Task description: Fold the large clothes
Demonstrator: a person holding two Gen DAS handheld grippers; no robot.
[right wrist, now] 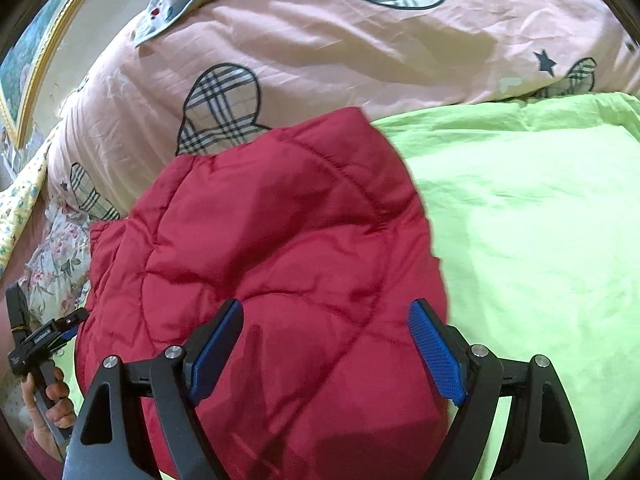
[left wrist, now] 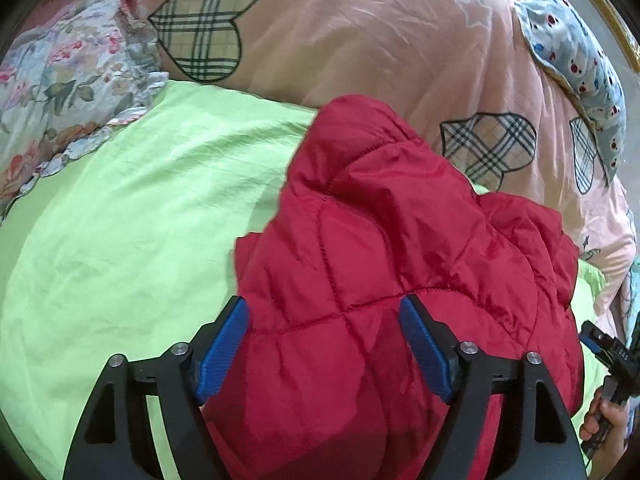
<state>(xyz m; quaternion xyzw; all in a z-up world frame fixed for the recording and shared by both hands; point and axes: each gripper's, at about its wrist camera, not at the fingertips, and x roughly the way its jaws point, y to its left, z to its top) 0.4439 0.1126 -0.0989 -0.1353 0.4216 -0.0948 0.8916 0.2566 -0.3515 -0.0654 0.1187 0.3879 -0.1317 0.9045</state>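
A red quilted jacket (left wrist: 384,240) lies bunched in a puffy heap on a lime-green sheet (left wrist: 120,240). My left gripper (left wrist: 323,303) hovers over its near left part, jaws wide apart, the blue pads (left wrist: 222,352) clear of the fabric. The right wrist view shows the same jacket (right wrist: 260,248) from the other side. My right gripper (right wrist: 327,306) stands open above the jacket's near right part, and nothing is pinched between its pads. Each gripper shows at the edge of the other's view, held in a hand (left wrist: 608,420).
A pink duvet (left wrist: 380,48) with plaid hearts is heaped behind the jacket. A floral pillow (left wrist: 68,92) lies at the far left, a blue patterned cloth (left wrist: 580,68) at the far right. A gold-framed picture (right wrist: 36,64) hangs on the wall. Green sheet (right wrist: 540,240) spreads to the right.
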